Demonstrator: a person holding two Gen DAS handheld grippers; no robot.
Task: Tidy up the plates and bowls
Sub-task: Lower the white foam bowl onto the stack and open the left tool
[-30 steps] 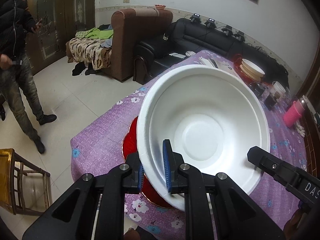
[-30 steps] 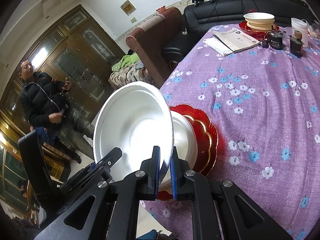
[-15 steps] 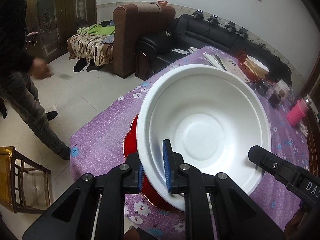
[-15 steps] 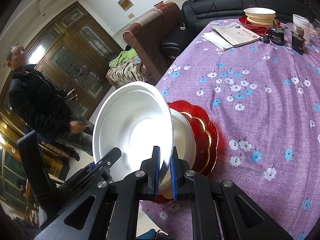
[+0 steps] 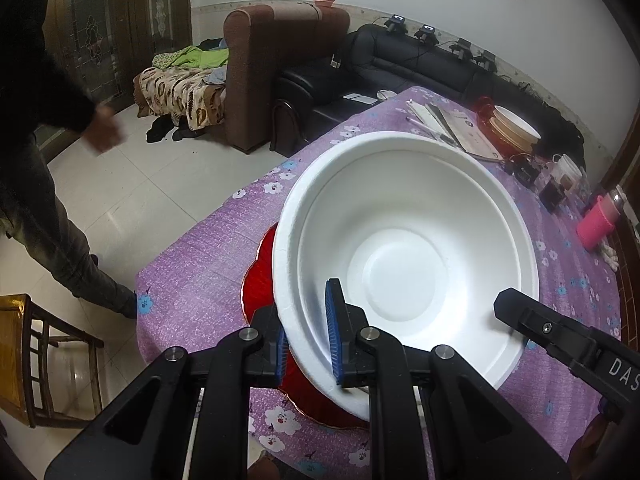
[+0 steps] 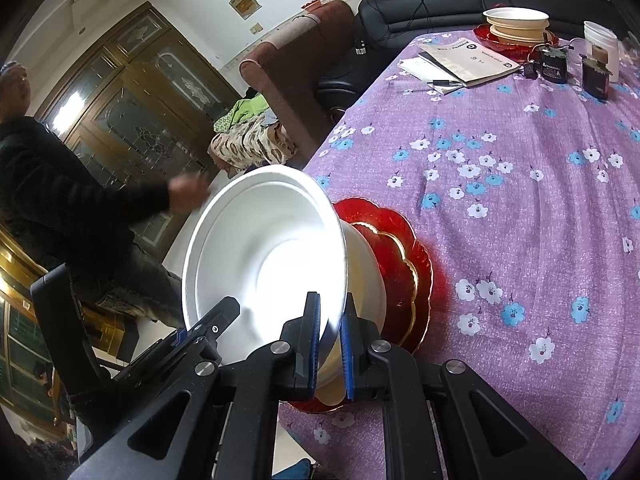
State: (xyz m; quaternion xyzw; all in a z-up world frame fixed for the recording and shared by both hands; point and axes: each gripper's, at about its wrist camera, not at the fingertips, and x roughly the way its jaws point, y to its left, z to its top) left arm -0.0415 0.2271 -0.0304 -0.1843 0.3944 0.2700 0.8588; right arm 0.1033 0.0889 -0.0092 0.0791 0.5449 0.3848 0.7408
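White foam bowl (image 5: 404, 256) empty, clamped by left gripper (image 5: 308, 340), right gripper (image 6: 330, 340).

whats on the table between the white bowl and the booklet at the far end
Nothing: between the white bowl and the booklet lies only bare purple flowered tablecloth, clearest in the right wrist view.

The white foam bowl (image 5: 404, 256) tilts above the scalloped red plates (image 6: 404, 264) on the purple cloth.
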